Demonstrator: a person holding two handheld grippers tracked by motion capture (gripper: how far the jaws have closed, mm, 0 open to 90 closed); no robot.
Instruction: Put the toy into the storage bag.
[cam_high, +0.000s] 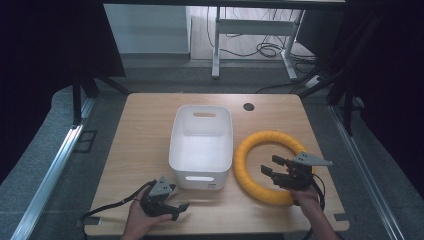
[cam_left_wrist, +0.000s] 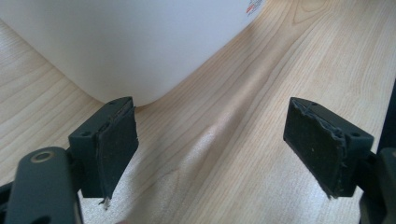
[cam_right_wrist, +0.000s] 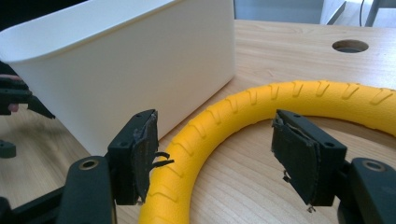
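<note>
Over yellow ring (cam_right_wrist: 224, 121), right tool (cam_right_wrist: 212, 154) agape.

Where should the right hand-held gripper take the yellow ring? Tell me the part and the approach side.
Grip the near arc of the yellow ring, straddling the tube from above with one jaw inside the hole. The ring lies flat on the table, and the open right hand-held gripper is already around that arc.
</note>
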